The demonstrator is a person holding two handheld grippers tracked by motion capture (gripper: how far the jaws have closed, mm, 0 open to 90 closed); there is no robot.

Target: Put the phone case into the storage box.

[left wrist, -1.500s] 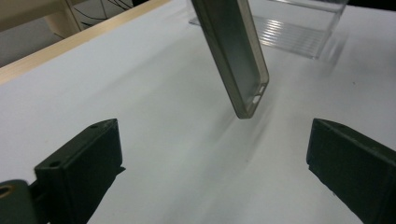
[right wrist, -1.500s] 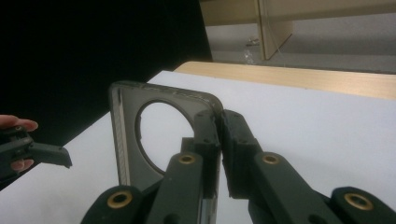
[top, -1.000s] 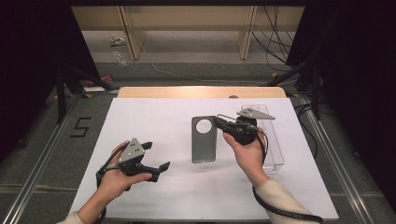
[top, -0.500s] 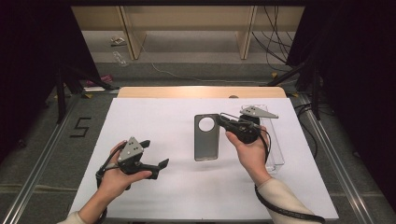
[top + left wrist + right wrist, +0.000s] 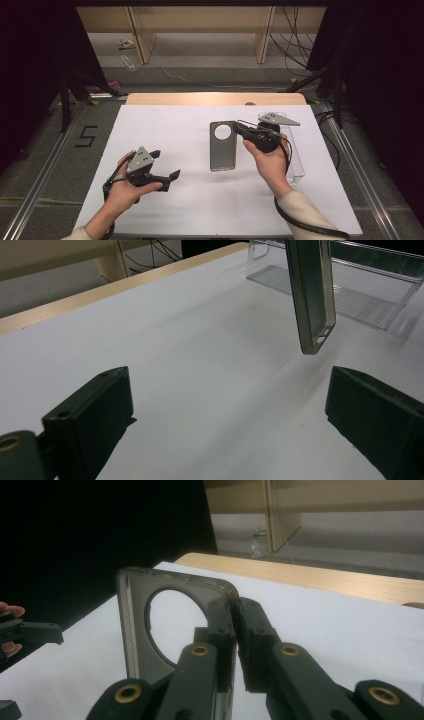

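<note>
A grey phone case with a round camera hole hangs above the white table sheet, near its middle. My right gripper is shut on the case's upper right edge. In the right gripper view the two jaws pinch the rim of the case beside the round hole. From the left gripper view the case is seen edge-on, its lower corner off the sheet. My left gripper is held at the front left, open with nothing between its jaws, well apart from the case.
A clear plastic tray lies on the sheet under and to the right of the right hand, also seen as the tray. The wooden table edge runs along the back. Cables trail off the table's right side.
The phone case and the right gripper have edged slightly to the right. The left gripper has stayed where it was.
</note>
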